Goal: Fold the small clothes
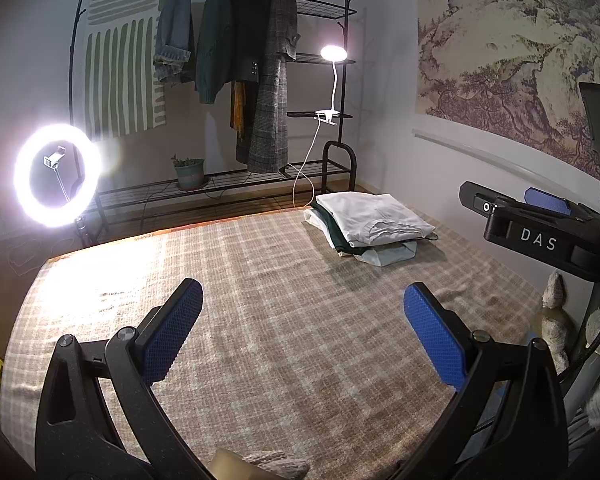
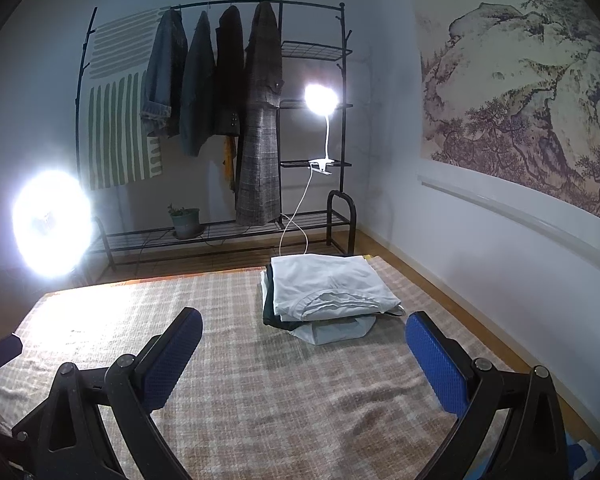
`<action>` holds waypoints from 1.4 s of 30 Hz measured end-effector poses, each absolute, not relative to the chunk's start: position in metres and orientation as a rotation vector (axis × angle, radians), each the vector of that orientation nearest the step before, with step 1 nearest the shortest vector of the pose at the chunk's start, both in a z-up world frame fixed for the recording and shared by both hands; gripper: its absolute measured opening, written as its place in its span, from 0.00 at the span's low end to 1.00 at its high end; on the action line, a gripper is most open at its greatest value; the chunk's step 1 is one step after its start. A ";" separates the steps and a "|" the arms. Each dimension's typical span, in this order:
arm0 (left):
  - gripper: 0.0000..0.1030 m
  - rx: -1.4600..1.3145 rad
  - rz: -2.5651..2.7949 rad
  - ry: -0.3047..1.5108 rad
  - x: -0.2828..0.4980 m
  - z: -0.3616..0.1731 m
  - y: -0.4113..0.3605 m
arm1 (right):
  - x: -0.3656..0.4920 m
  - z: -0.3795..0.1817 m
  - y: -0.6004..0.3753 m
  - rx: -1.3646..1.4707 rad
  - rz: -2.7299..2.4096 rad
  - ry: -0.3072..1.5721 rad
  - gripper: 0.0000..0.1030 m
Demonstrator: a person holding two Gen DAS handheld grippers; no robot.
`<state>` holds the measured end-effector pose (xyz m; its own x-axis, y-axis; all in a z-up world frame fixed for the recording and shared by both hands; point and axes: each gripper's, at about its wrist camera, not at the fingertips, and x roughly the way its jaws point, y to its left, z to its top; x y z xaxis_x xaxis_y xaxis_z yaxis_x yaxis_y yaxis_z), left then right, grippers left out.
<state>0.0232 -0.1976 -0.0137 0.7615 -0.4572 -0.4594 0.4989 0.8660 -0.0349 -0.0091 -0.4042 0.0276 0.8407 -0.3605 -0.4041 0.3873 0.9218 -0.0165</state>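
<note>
— Blue pads come first, right under your nose: the left gripper (image 1: 302, 316) has its two fingers spread wide, nothing between them, only bare plaid blanket (image 1: 260, 320) beneath.

— And the other one?

— Same story. The right gripper (image 2: 304, 344) is spread apart and empty too, hanging over the blanket (image 2: 260, 392).

— So where are the clothes?

— Stacked in one pile of folded clothes (image 2: 328, 296) at the far end of the bed, toward the right-hand side, near the foot where the clothes rack (image 2: 220, 120) stands. A white shirt sits on top, something dark green under it, a paler piece at the bottom poking out toward us.

— Which gripper is closer to it?

— The right one, I'd say. From its camera the pile lies straight ahead and a touch right, just beyond the fingertips. From the left camera the pile (image 1: 370, 222) is ahead and off to the right, well apart, with the right gripper's body (image 1: 536, 236) between it and the wall.

— How does the pile run?

— Its long side seems to angle from far-left to near-right, the shirt's collar edge facing us.

— Anything loose to fold?

— None on the blanket that I can see. My guess is that the next garment comes from somewhere out of view.
</note>
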 end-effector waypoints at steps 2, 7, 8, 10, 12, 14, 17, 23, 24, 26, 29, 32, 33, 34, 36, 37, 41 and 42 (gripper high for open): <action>0.99 0.092 -0.520 0.476 0.023 -0.014 -0.198 | -0.009 0.028 -0.403 0.069 -0.394 0.414 1.00; 0.99 0.093 -0.521 0.474 0.023 -0.014 -0.198 | -0.010 0.028 -0.402 0.069 -0.395 0.413 1.00; 0.99 0.093 -0.521 0.474 0.023 -0.014 -0.198 | -0.010 0.028 -0.402 0.069 -0.394 0.414 1.00; 0.99 0.094 -0.521 0.473 0.023 -0.013 -0.198 | -0.009 0.029 -0.402 0.071 -0.393 0.415 1.00; 0.99 0.094 -0.522 0.473 0.023 -0.013 -0.198 | -0.009 0.029 -0.402 0.073 -0.392 0.416 1.00; 0.99 0.094 -0.522 0.473 0.023 -0.013 -0.197 | -0.009 0.029 -0.402 0.071 -0.390 0.416 1.00; 0.99 0.094 -0.520 0.472 0.023 -0.014 -0.197 | -0.008 0.029 -0.402 0.068 -0.388 0.417 1.00; 0.99 0.097 -0.524 0.474 0.023 -0.014 -0.197 | -0.008 0.028 -0.401 0.067 -0.385 0.418 1.00; 0.99 0.097 -0.524 0.475 0.023 -0.014 -0.197 | -0.008 0.028 -0.401 0.067 -0.385 0.417 1.00; 0.99 0.098 -0.523 0.475 0.023 -0.014 -0.198 | -0.008 0.028 -0.401 0.068 -0.385 0.417 1.00; 0.99 0.099 -0.520 0.474 0.022 -0.013 -0.198 | -0.008 0.028 -0.401 0.068 -0.384 0.417 1.00; 0.99 0.097 -0.519 0.475 0.022 -0.013 -0.198 | -0.008 0.028 -0.402 0.067 -0.384 0.417 1.00; 0.99 0.097 -0.519 0.475 0.022 -0.013 -0.198 | -0.008 0.028 -0.402 0.067 -0.384 0.417 1.00; 0.99 0.097 -0.520 0.476 0.022 -0.013 -0.198 | -0.008 0.028 -0.401 0.067 -0.384 0.418 1.00; 0.99 0.098 -0.520 0.477 0.023 -0.013 -0.197 | -0.008 0.028 -0.401 0.068 -0.384 0.417 1.00; 0.99 0.098 -0.520 0.476 0.023 -0.013 -0.197 | -0.008 0.027 -0.401 0.068 -0.384 0.417 1.00; 0.99 0.102 -0.515 0.482 0.022 -0.016 -0.197 | -0.009 0.027 -0.401 0.068 -0.385 0.419 1.00; 0.99 0.104 -0.513 0.483 0.021 -0.018 -0.197 | -0.008 0.027 -0.400 0.068 -0.384 0.421 1.00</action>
